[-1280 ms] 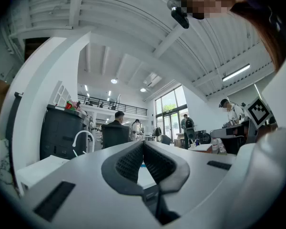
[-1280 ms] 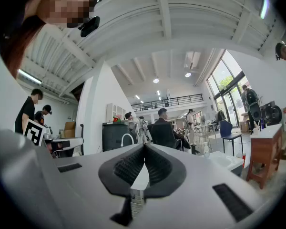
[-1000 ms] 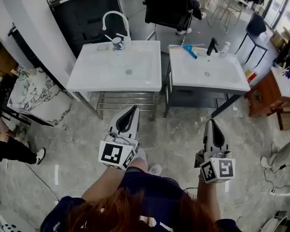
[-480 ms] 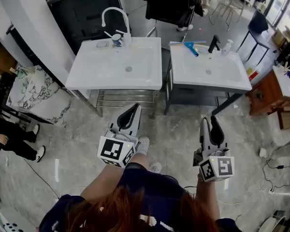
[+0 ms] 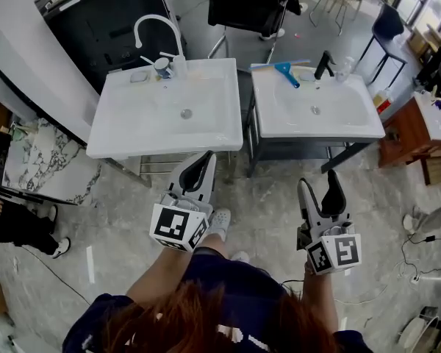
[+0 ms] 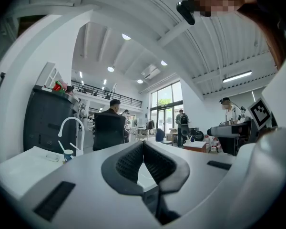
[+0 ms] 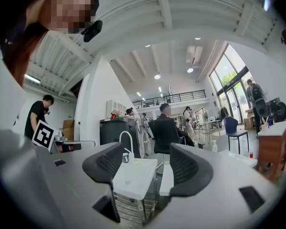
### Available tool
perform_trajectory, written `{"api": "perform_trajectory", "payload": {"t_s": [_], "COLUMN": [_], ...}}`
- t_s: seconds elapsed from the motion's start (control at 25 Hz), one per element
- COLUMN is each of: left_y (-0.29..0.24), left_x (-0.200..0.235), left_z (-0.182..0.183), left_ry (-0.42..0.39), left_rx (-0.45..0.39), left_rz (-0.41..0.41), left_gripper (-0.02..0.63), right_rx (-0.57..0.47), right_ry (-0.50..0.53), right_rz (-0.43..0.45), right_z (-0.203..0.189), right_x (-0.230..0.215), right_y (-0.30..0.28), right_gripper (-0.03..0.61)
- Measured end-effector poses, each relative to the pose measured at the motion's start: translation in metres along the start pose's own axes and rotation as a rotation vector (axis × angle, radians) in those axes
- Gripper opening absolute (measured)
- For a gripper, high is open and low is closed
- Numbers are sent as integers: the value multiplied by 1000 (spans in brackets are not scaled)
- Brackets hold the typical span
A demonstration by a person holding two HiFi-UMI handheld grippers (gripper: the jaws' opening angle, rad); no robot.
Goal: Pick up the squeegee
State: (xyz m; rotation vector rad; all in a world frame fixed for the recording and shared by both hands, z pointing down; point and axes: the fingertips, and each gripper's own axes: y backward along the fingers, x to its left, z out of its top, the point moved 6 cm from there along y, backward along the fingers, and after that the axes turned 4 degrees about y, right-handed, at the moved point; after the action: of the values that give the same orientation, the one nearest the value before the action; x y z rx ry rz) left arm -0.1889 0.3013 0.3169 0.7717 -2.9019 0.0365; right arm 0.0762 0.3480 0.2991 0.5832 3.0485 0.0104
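Squeegee [image 5: 287, 73]: lies on the back rim of the right washbasin [image 5: 356, 129], just left of the black faucet [image 5: 323, 65], handle angled toward the bowl. It is well apart from both grippers, ahead of the right gripper [image 5: 317, 183] and slightly to its left, with the whole basin between them.

Materials: the squeegee has a blue plastic head and handle. Both basins are glossy white and rectangular with rounded bowls. The left washbasin [image 5: 132, 143] carries a white gooseneck faucet [image 5: 153, 25] and a small cup [image 5: 162, 66]. A clear pump bottle [image 5: 343, 69] stands to the right of the black faucet. The floor [image 5: 268, 212] is polished grey marble-pattern tile.

Right gripper: ribbed black pads apart and opening, with nothing between them; only the basins show through the gap.

Left gripper [image 5: 200, 165]: pads pressed together, clenched on nothing.

Pose: both grippers are held level in front of the body and point toward the basins, the left one at the inner front corner of the left washbasin. The marker cubes sit nearest the person.
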Motion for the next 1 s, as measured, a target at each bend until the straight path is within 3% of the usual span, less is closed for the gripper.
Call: {"api": "perform_trajectory", "payload": {"t_s": [0.52, 1.0], "left_y": [-165, -245], "left_x": [104, 140], "left_z": [19, 1], "left_ry": [-12, 19], "left_rx": [-17, 28], "left_rz": [-130, -111], "left_gripper": [20, 20], "right_rx": [-23, 35], "right_ry": [12, -2], "right_rz": [-120, -142], "right_z": [1, -15], "right_x": [-46, -100], "right_y": [-153, -222], "right_gripper": [311, 310]}}
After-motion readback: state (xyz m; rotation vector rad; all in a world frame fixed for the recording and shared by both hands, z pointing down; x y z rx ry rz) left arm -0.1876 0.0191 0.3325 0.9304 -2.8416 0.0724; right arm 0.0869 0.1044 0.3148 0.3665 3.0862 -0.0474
